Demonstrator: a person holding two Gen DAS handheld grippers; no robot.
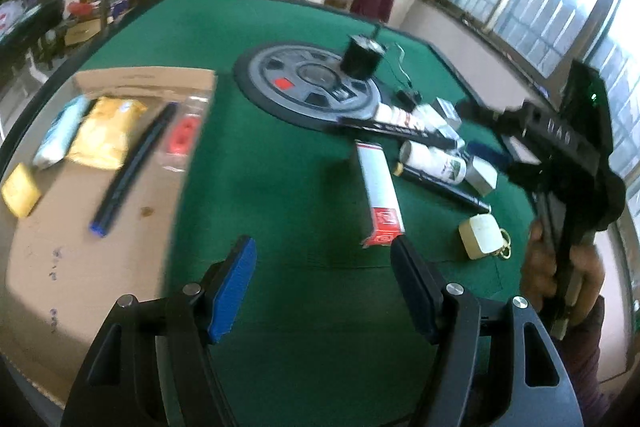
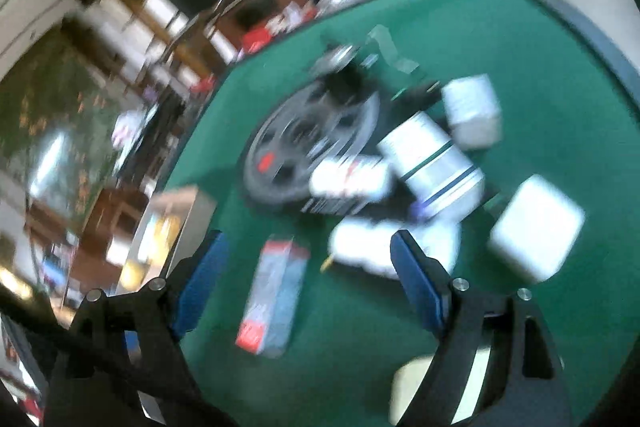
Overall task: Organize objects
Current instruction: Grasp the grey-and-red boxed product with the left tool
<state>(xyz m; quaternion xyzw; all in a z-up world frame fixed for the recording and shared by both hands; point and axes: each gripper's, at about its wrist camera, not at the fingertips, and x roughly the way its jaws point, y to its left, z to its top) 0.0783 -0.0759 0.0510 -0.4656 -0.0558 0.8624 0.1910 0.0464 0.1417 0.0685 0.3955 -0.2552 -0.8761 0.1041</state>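
My left gripper hangs open over the green table with nothing between its blue pads. Just ahead lies a long red-and-white box. Behind it is a heap of white bottles, a long black box and small grey boxes. A cream case with a gold keyring lies to the right. In the blurred right wrist view, my right gripper is open above the table, and the red-and-white box lies on the cloth below its gap.
A cardboard sheet on the left carries a yellow sponge, a white pack, a yellow packet, a black pen and a red item in clear wrap. A black cylinder stands on a grey weight plate. A hand holds the other tool at the right.
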